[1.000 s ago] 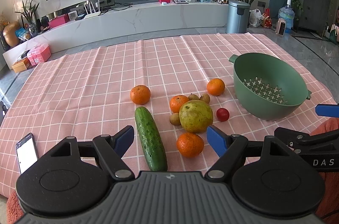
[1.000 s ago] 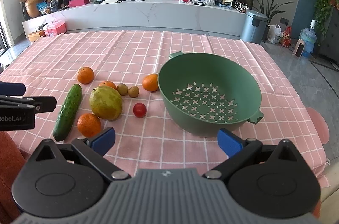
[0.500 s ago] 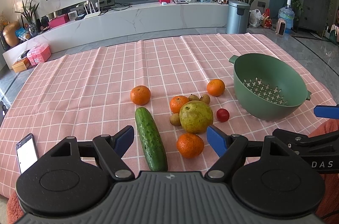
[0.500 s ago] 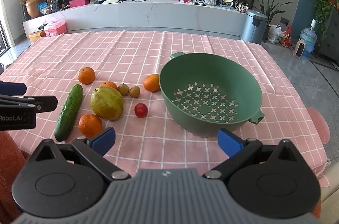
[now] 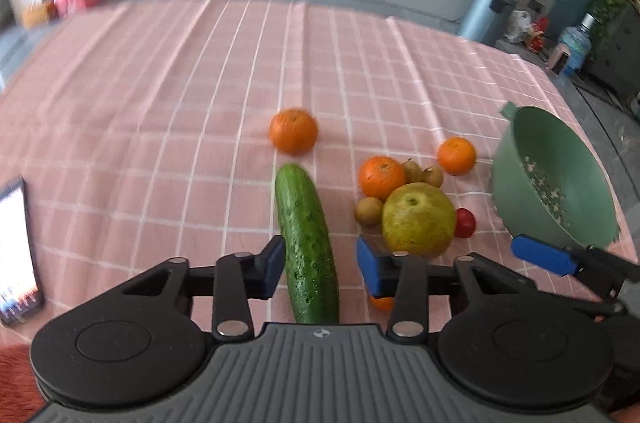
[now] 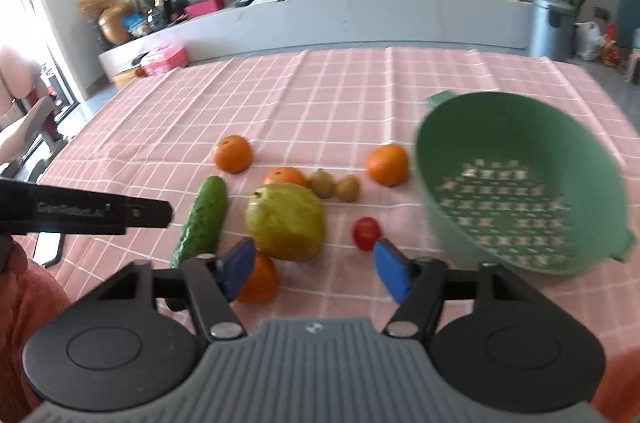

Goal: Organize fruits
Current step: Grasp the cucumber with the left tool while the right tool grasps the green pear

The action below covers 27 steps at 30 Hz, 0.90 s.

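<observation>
The left hand-held gripper (image 5: 320,269) was closing, its jaws straddling the cucumber (image 5: 306,243) near the surface's front edge without pressing it; gripped so near one end, it risked tipping out. The right hand-held gripper (image 6: 316,269) was closing on nothing, half wide. The big pear (image 6: 286,221) crowded the oranges; the colander (image 6: 520,183) waited near the right edge

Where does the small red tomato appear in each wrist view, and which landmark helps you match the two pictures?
Left wrist view: the red tomato sits right of centre, touching the right side of the big yellow-green fruit.
Right wrist view: the tomato lies just right of centre, apart from that fruit.
Shared landmark: the green colander, right of the tomato in both.
</observation>
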Motion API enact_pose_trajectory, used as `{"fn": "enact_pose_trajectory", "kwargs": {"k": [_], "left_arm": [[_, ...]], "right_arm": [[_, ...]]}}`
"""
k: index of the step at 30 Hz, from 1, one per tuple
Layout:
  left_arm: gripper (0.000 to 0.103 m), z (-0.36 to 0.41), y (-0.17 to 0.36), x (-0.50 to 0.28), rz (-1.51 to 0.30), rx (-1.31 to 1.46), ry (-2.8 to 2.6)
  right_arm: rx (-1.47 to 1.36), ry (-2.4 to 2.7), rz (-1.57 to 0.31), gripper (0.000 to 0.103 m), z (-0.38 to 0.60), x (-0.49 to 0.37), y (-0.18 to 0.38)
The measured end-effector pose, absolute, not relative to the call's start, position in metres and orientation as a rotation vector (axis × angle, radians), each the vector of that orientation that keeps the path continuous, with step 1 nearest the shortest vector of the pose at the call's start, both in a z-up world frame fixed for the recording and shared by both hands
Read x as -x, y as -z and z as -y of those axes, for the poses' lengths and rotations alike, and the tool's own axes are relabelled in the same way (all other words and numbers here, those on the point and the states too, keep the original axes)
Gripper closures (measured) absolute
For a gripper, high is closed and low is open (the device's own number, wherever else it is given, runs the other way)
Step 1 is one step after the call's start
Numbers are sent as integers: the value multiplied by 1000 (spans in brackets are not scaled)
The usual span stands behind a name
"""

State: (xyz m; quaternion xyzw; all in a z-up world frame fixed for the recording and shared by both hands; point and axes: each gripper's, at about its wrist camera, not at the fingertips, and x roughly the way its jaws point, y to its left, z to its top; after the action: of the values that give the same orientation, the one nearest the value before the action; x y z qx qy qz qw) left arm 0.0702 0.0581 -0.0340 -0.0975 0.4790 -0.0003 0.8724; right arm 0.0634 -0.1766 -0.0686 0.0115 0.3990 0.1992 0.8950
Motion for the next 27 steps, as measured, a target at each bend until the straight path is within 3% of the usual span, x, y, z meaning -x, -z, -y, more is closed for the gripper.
{"fn": "enact_pose_trajectory", "kwargs": {"k": [6,11,21,27], "left_arm": [[56,-67,55,-91,-1058,262,-26],[53,-72,71,-105,-1095,280,-35],[53,-74,85,-115,-1121,307,-22],[61,-73,87,-116,-1114,327,-17]], "right_arm": [[-60,-436,-876,45,158,-91,88],[-56,-457,-898,35,146,-108,101],[-42,-477,-905,38,138,-120,115],[-35,-484,-896,40,139,-119,116]]}}
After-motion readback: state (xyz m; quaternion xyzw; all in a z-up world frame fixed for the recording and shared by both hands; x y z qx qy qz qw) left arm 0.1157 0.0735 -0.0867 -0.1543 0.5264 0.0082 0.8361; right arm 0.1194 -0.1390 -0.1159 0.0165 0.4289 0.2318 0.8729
